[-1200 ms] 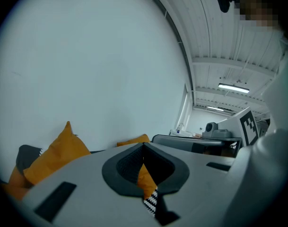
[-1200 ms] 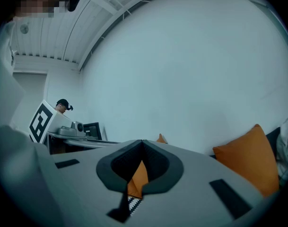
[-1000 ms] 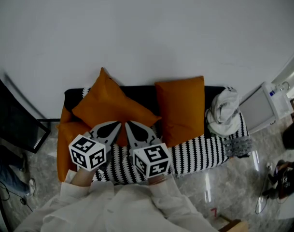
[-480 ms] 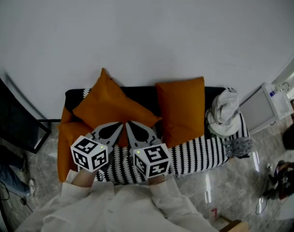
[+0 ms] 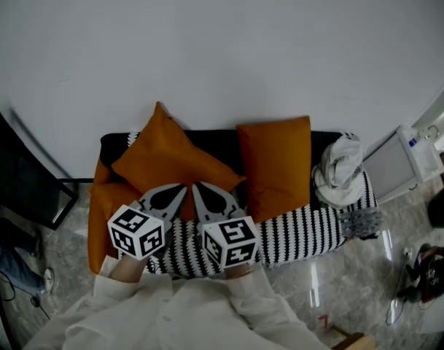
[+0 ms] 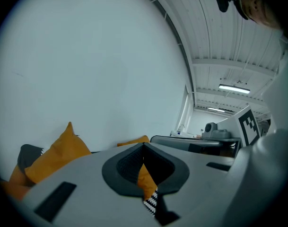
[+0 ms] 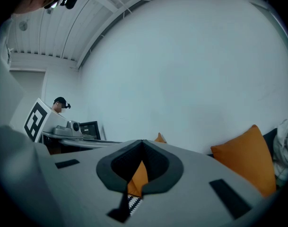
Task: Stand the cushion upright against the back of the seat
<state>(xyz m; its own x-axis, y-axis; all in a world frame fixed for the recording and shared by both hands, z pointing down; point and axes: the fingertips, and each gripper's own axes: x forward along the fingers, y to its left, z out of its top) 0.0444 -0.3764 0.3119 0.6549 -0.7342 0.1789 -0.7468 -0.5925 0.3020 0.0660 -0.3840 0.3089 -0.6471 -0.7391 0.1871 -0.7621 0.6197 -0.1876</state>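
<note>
Both my tongs are closed and empty. The left tongs and the right tongs each have their tips pressed together, and they sit side by side just short of the tilted orange cushion. I take that cushion to be my job. It is straight ahead of both tips, cocked on one corner with a point up against the back of the seat, not standing square. A second orange cushion already stands flat against the back, off to the right of my right tongs. A white bundle of cloth lies further right still.

With the tongs shut I can only nudge. A push from one side would probably spin the soft cushion on its corner. It could then flop forward onto the striped seat cover or slide off to the left of my left tongs. If I open up and pinch only a fold of fabric, the filling may sag and pull free.

Compared with a second ago, nothing has really changed. Both tongs are in the same place and still shut, and the cushion has the same tilt.
</note>
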